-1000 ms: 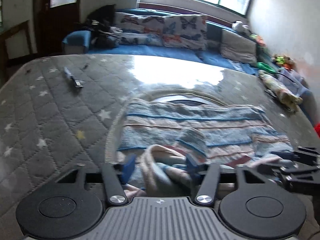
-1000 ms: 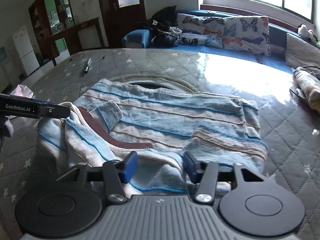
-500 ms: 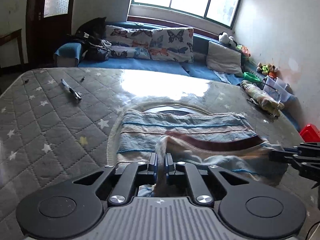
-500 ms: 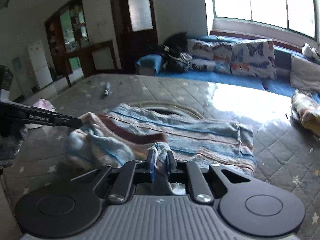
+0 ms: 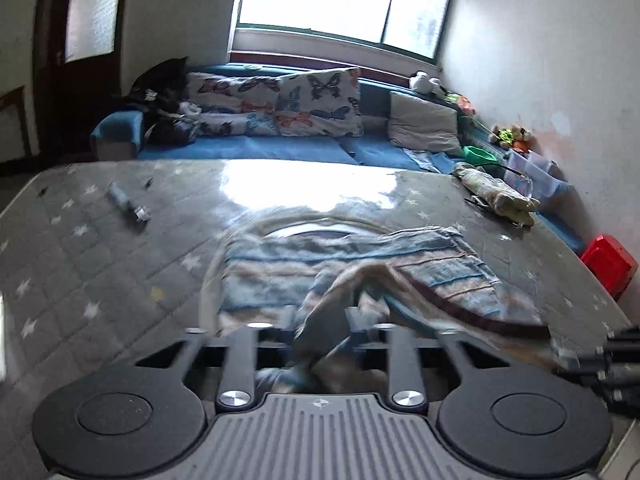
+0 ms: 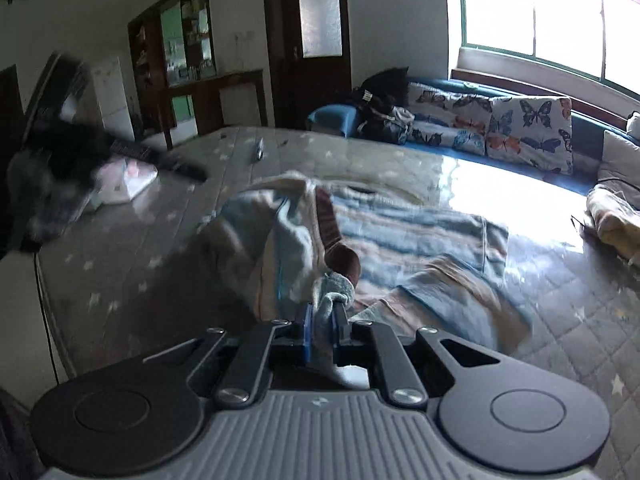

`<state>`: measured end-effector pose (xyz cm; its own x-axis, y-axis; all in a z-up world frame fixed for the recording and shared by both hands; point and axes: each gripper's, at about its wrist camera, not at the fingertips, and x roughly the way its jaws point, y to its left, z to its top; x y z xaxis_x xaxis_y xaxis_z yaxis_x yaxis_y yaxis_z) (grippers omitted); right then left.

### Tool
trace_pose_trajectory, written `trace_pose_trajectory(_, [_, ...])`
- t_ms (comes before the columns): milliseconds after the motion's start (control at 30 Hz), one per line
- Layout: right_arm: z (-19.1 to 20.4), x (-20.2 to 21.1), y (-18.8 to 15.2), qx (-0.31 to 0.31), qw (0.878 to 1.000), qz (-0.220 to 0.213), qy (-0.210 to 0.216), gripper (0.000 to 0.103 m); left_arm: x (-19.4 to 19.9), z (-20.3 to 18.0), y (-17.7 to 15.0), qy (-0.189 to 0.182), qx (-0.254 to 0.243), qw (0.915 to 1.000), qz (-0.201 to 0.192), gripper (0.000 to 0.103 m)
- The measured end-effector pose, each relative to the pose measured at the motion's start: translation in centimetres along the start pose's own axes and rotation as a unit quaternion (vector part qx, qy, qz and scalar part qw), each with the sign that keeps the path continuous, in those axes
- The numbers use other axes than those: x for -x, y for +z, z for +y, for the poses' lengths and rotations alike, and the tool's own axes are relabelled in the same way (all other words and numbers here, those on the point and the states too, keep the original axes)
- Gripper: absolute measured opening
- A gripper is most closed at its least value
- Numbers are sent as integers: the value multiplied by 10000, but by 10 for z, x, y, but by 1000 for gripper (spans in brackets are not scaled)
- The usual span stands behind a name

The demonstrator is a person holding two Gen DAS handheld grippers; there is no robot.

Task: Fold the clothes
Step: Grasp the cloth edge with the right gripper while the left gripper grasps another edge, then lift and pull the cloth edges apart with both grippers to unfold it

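Observation:
A blue and beige striped sweater with a dark brown hem band lies on the grey star-quilted mattress. My left gripper has its jaws apart, with the sweater's near edge draped between and over them; the frame is blurred. My right gripper is shut on a bunched fold of the sweater and holds it above the mattress. The right gripper's body shows at the right edge of the left wrist view. The left gripper shows blurred at the far left of the right wrist view.
A small grey tool lies on the mattress at far left. A rolled cloth lies at its far right. Butterfly pillows line a blue couch behind. A red box sits on the right. White bags lie at the mattress's left edge.
My left gripper's jaws have opened from shut on the sweater. My right gripper stays shut and has lifted its fold higher and leftward. The left gripper has swung away to the left.

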<state>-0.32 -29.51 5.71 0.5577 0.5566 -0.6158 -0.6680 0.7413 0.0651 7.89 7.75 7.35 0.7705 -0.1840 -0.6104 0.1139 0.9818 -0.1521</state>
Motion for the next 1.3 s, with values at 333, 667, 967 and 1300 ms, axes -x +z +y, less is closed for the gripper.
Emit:
trace_pose_trajectory(333, [9, 5, -23, 76, 9996, 261, 32, 8, -78, -17, 16, -429, -235, 9973, 542, 52])
trace_pose_trajectory(667, [0, 6, -30, -35, 9994, 305, -185, 8, -54, -16, 12, -745, -308, 9964, 277, 3])
trace_pose_trajectory(967, [1, 14, -34, 210, 9990, 252, -306, 8, 45, 0, -26, -1040, -273, 9942, -12, 1])
trace_pose_trajectory(1300, [4, 12, -41, 415, 9976, 445, -320, 8, 39, 0, -40, -649, -406, 9968, 213, 5])
